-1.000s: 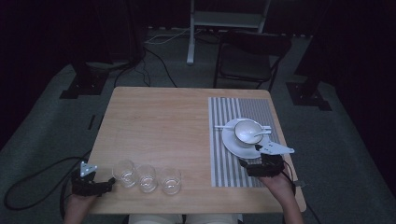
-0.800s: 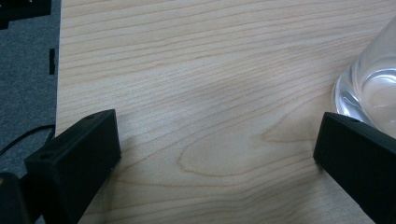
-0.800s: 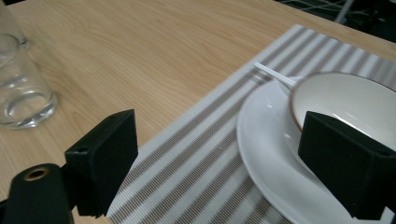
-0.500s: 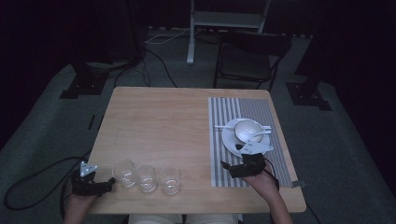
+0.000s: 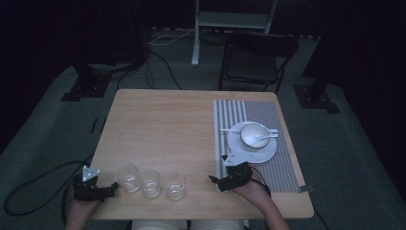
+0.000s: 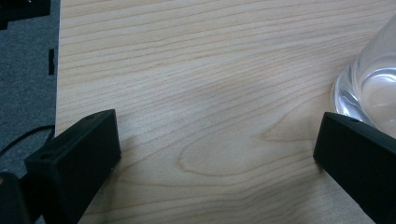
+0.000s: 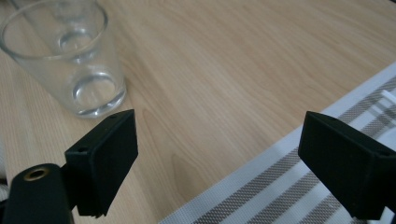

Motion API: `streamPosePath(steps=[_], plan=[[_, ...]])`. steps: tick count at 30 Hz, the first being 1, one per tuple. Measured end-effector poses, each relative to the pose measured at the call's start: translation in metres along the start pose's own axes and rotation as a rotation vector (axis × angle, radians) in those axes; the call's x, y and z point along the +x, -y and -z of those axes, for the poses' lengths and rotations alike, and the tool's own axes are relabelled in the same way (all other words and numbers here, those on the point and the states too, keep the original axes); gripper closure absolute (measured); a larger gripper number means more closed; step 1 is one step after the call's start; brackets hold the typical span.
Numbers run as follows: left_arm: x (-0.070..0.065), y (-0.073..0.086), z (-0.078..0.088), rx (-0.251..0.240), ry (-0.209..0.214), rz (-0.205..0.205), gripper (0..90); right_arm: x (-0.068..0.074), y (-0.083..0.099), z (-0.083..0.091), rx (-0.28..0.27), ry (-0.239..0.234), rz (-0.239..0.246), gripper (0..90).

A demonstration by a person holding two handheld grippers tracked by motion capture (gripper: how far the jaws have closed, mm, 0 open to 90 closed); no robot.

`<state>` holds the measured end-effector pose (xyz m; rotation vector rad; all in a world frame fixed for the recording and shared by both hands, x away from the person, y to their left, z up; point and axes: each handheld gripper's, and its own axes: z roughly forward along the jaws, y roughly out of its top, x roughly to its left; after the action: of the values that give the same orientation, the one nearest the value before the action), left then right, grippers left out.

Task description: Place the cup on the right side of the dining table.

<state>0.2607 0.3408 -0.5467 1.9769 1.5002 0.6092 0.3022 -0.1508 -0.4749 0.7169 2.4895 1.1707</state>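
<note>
A dim room with grey carpet and dark surrounds; a pale wooden worktop fills the centre of the high view.

Lower edge of the frame: three clear, empty drinking glasses stand upright in a row near the front of the worktop, the left glass, the middle glass and the right glass. The left gripper, at lower left, rests with its jaws spread wide and nothing between them; the left glass lies just beside it, toward the frame's right, its base showing at the right edge of the left gripper view. The right gripper, at lower centre-right, is likewise released and empty, pointing toward the frame's left; the right glass stands near it on that side and appears at upper left of the right gripper view. Each hand is thus nearest the glass at its own end of the row.

Farther back, on a grey-and-white striped placemat, a round white plate carries a white bowl with a white spoon.

No brand, label or legible writing can be made out.
</note>
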Motion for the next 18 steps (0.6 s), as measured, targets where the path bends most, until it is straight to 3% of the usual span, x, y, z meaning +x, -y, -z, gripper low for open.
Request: streamPosePath(steps=[3, 12, 18], plan=[[0.0, 0.0, 0.0, 0.0, 0.0, 0.0, 0.9, 0.004, 0.0, -0.008, -0.008, -0.047, -0.011, 11.6], [0.0, 0.0, 0.0, 0.0, 0.001, -0.001, 0.9, 0.03, -0.009, -0.033, 0.012, -0.125, 0.046, 11.6], [0.0, 0.0, 0.0, 0.001, 0.002, -0.002, 0.9, 0.048, -0.013, -0.051, 0.028, -0.204, 0.065, 11.6]])
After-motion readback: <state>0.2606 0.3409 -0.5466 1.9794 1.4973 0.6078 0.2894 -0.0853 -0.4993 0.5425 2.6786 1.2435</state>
